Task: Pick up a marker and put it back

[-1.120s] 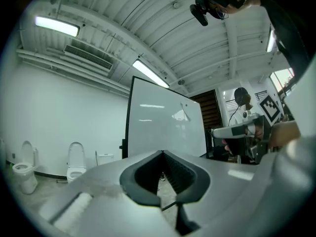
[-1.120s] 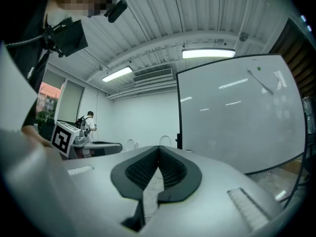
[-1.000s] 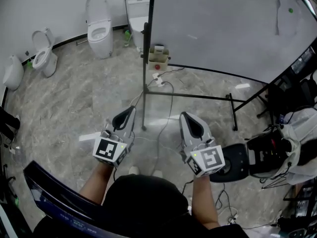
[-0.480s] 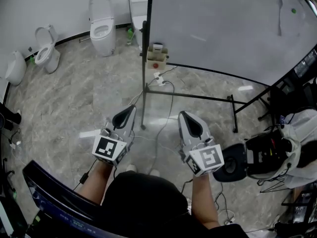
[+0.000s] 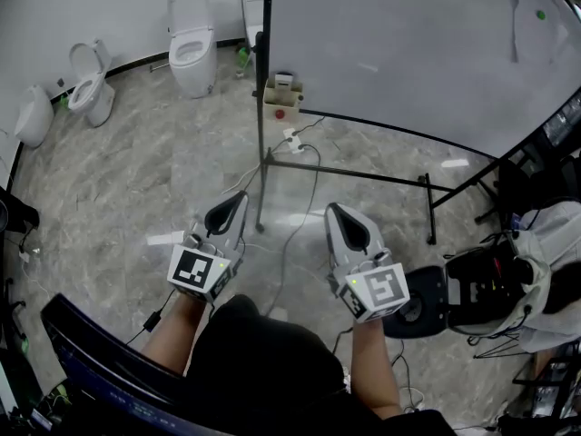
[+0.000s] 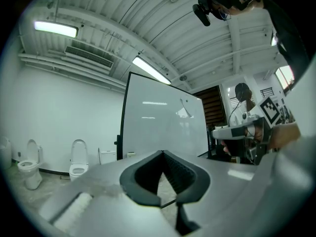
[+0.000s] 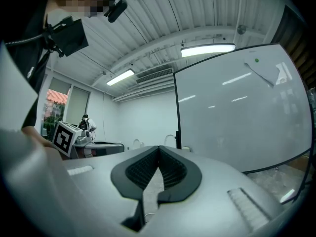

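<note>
A large whiteboard (image 5: 408, 44) on a black stand fills the upper right of the head view. A small box (image 5: 280, 96) with a red item in it hangs by the board's left post; I cannot make out a marker. My left gripper (image 5: 234, 203) and right gripper (image 5: 340, 216) are held side by side above the floor, well short of the board. Both are shut with nothing between the jaws. The left gripper view shows its shut gripper (image 6: 162, 153) pointing at the whiteboard (image 6: 163, 125). The right gripper view shows its shut gripper (image 7: 158, 148) before the whiteboard (image 7: 242, 112).
Three toilets (image 5: 192, 36) (image 5: 92, 84) (image 5: 32, 114) stand along the far wall. Cables (image 5: 304, 184) trail across the marble floor by the stand's foot bar (image 5: 363, 175). A black round stool (image 5: 422, 300) and bags (image 5: 517, 271) sit at the right. A dark curved edge (image 5: 91, 352) lies at bottom left.
The head view has shifted a little, so the board, box and toilets sit slightly higher and further right. Both grippers keep their place and stay shut.
</note>
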{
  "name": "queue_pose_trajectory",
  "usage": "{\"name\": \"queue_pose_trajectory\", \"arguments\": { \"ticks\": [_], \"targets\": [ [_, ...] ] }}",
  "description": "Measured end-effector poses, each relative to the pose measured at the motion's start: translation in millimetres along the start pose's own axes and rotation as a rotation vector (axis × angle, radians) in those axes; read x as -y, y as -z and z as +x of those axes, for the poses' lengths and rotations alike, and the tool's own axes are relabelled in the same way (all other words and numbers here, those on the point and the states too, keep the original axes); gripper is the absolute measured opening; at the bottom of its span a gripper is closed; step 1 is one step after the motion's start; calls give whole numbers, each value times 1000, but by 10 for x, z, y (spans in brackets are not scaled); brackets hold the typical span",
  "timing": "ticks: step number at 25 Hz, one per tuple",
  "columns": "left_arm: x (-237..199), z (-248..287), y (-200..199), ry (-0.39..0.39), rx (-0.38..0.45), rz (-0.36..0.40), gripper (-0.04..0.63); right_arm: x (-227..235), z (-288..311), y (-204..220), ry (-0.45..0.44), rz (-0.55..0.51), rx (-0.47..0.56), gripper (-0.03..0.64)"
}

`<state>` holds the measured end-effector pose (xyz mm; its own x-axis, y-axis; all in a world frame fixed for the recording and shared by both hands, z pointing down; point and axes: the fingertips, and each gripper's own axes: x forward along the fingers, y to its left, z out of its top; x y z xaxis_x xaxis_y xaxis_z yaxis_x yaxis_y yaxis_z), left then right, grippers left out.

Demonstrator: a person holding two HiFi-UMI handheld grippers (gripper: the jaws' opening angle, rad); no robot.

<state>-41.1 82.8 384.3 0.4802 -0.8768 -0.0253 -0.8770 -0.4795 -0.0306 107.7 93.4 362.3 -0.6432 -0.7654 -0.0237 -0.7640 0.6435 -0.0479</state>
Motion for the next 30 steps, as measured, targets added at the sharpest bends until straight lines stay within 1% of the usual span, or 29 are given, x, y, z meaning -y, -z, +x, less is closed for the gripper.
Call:
{"name": "queue_pose_trajectory", "arguments": {
  "ticks": [4,8,13,20,25,30],
  "targets": [
    [70,52,-17,-7,4,2,3,44,-34,10,-21,1,-4,8],
    [125,65,-21,-11,-11,8,3,87,-42,9,-32,6,-7,9],
    [41,115,26,-22,-11,6,3,131,28,45,-41,8,-8,8],
    [-213,350,85,-20,-14,-10,3,247,324,73,-40,7,-15,9],
    [-485,671,100,-2,-22,-14,3,390,704,75,-32,5,-18,9],
    [-739,1020,228,26,-25,-25,3,544,1104,139,-21,2,-24,9]
  ]
}}
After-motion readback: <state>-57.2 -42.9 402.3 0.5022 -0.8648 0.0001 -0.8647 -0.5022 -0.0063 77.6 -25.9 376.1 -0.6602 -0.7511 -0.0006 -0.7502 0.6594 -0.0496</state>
